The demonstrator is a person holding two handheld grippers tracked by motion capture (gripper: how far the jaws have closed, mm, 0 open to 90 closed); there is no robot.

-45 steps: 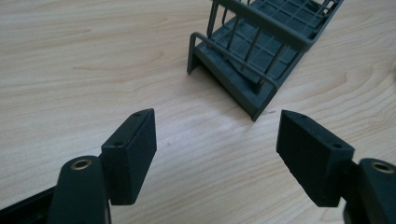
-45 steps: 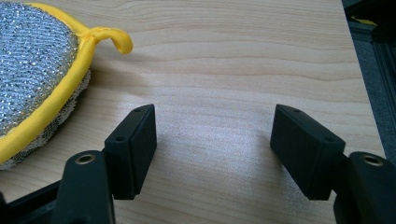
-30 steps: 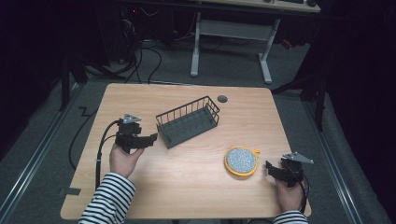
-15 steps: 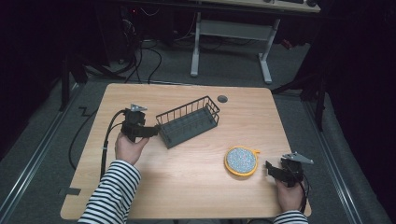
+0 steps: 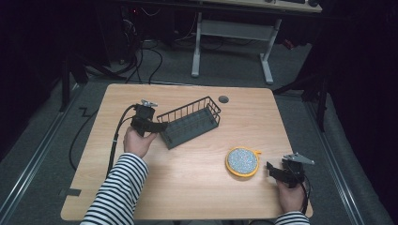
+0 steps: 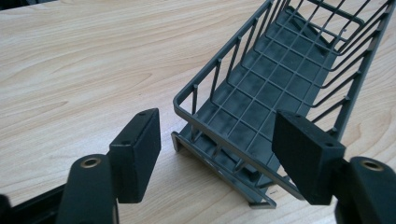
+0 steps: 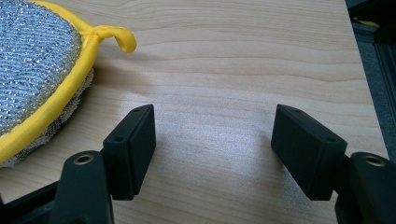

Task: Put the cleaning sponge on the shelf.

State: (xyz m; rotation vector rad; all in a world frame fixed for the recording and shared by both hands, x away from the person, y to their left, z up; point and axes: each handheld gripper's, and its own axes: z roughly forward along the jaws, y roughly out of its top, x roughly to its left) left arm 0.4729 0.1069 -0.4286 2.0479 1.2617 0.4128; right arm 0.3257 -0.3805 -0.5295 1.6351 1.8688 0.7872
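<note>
Closing left gripper (image 6: 217, 154) astride wire basket (image 6: 280, 88) corner, pads clear.

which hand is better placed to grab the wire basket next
Left. The left gripper is at the wire basket with jaws closing round its end rim; the right gripper waits by the scrubbing pad.

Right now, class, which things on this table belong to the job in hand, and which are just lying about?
In the job:
wire basket
left tongs, jaws closing around the basket's end, not yet gripping

Lying about:
scrubber, yellow-edged
right tongs, open, beside it
table grommet
</note>
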